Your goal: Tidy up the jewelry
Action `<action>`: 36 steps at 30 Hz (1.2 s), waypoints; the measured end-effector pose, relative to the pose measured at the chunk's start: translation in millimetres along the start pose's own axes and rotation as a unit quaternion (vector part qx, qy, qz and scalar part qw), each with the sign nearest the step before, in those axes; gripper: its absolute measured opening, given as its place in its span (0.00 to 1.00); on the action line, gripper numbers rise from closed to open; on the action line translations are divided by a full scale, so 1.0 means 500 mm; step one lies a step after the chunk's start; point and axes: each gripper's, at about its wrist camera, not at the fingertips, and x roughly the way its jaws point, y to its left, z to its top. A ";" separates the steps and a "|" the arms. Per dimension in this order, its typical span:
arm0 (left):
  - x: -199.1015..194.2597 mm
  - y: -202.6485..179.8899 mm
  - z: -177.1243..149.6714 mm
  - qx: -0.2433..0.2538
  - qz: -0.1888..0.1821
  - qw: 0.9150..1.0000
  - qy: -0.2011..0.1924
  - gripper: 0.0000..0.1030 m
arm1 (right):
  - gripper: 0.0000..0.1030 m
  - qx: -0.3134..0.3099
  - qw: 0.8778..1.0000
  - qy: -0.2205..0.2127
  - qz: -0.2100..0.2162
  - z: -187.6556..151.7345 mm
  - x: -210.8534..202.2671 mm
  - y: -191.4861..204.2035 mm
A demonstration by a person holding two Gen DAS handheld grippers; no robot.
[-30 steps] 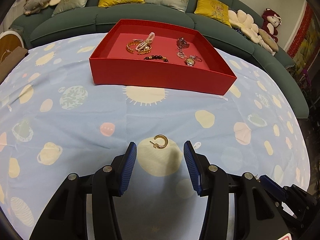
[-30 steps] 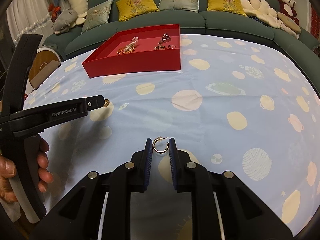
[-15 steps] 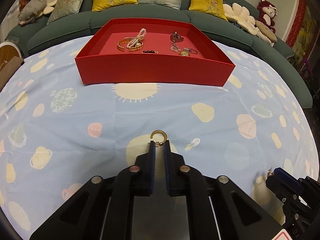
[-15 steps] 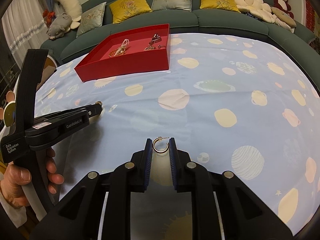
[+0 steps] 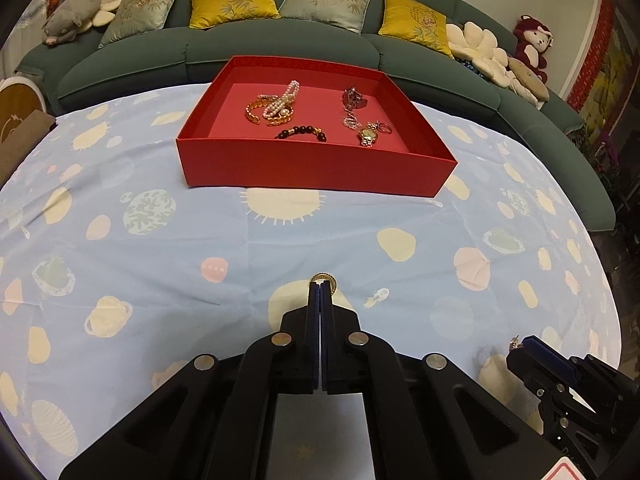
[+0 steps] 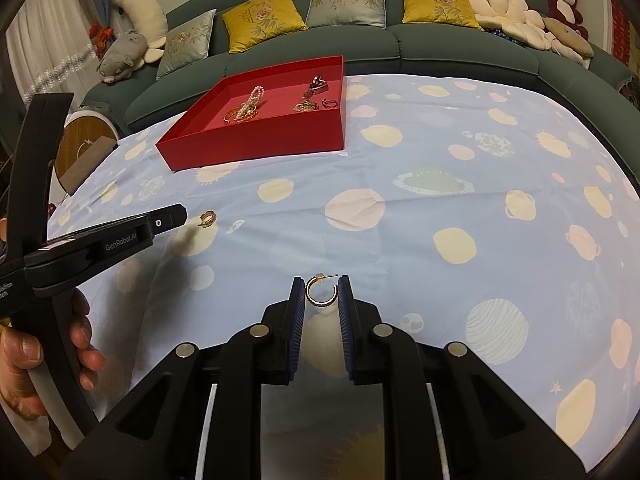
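Observation:
A red box (image 5: 312, 168) (image 6: 256, 144) at the far side of the blue planet-print cloth holds a pearl bracelet (image 5: 282, 100), a dark bead bracelet (image 5: 302, 133) and a watch (image 5: 368, 136). My left gripper (image 5: 321, 286) (image 6: 184, 214) has its jaws fully together. A gold hoop earring (image 5: 323, 279) peeks out just past its tips. In the right wrist view this earring (image 6: 208, 218) lies a little beyond the tips, with cloth showing between. My right gripper (image 6: 321, 284) (image 5: 520, 350) is shut across a second gold hoop earring (image 6: 320, 304), held just above the cloth.
A green sofa (image 5: 280, 52) with yellow and grey cushions curves behind the table, with plush toys at both ends. A round wooden item (image 6: 80, 144) stands off the table's left edge. A person's hand (image 6: 24, 360) grips the left tool's handle.
The left jaws went from wide apart around the earring to fully together, and the left gripper rose a little. The earring now shows narrower at its tips. The right gripper kept still.

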 end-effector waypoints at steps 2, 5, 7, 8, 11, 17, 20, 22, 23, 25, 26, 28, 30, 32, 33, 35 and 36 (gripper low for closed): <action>-0.016 0.007 0.003 -0.004 -0.004 1.000 -0.005 0.00 | 0.16 0.000 1.000 -0.003 0.002 0.003 -0.003 0.003; -0.046 0.026 0.008 -0.012 -0.010 1.000 -0.014 0.00 | 0.16 -0.001 1.000 -0.007 0.005 0.008 -0.008 0.009; -0.064 0.040 0.010 -0.019 -0.012 1.000 -0.020 0.00 | 0.16 -0.003 1.000 -0.010 0.008 0.011 -0.011 0.014; -0.073 0.047 0.011 -0.022 -0.013 0.999 -0.023 0.00 | 0.16 -0.004 1.000 -0.012 0.008 0.012 -0.013 0.017; -0.094 0.065 0.010 -0.028 -0.013 0.999 -0.029 0.00 | 0.16 -0.005 1.000 -0.014 0.010 0.016 -0.015 0.022; -0.063 0.049 0.001 -0.022 -0.031 0.999 -0.007 0.04 | 0.16 -0.010 1.000 -0.011 0.011 0.015 -0.008 0.037; -0.019 0.012 -0.002 0.009 -0.021 1.000 0.006 0.08 | 0.16 -0.014 1.000 -0.008 0.010 0.011 -0.006 0.042; 0.009 -0.001 -0.001 0.016 -0.014 1.000 0.011 0.18 | 0.16 -0.014 1.000 -0.006 0.008 0.010 -0.005 0.040; 0.022 -0.004 0.000 0.016 -0.006 1.000 0.012 0.26 | 0.16 -0.013 1.000 -0.005 0.007 0.009 -0.005 0.039; 0.045 -0.006 0.002 0.010 -0.001 1.000 0.012 0.26 | 0.16 -0.012 1.000 -0.004 0.006 0.008 -0.004 0.033; 0.055 -0.007 0.005 0.007 0.000 1.000 0.014 0.26 | 0.16 -0.010 1.000 -0.003 0.006 0.008 -0.002 0.030; 0.069 -0.008 0.007 0.006 0.002 1.000 0.018 0.26 | 0.16 -0.006 1.000 -0.003 0.006 0.009 -0.002 0.022; 0.079 -0.011 0.005 0.011 0.006 1.000 0.021 0.26 | 0.16 -0.002 1.000 -0.003 0.006 0.011 -0.001 0.017; 0.084 -0.017 0.001 0.022 0.015 1.000 0.015 0.26 | 0.16 0.001 1.000 -0.003 0.008 0.013 -0.001 0.013; 0.086 -0.021 0.001 0.029 0.020 0.999 0.013 0.26 | 0.16 0.001 1.000 -0.003 0.009 0.013 -0.001 0.013; 0.087 -0.027 0.001 0.039 0.023 0.999 0.010 0.25 | 0.16 0.001 1.000 -0.004 0.011 0.015 -0.002 0.015; 0.087 -0.028 0.002 0.040 0.025 0.999 0.009 0.20 | 0.16 0.000 1.000 -0.005 0.011 0.015 -0.002 0.016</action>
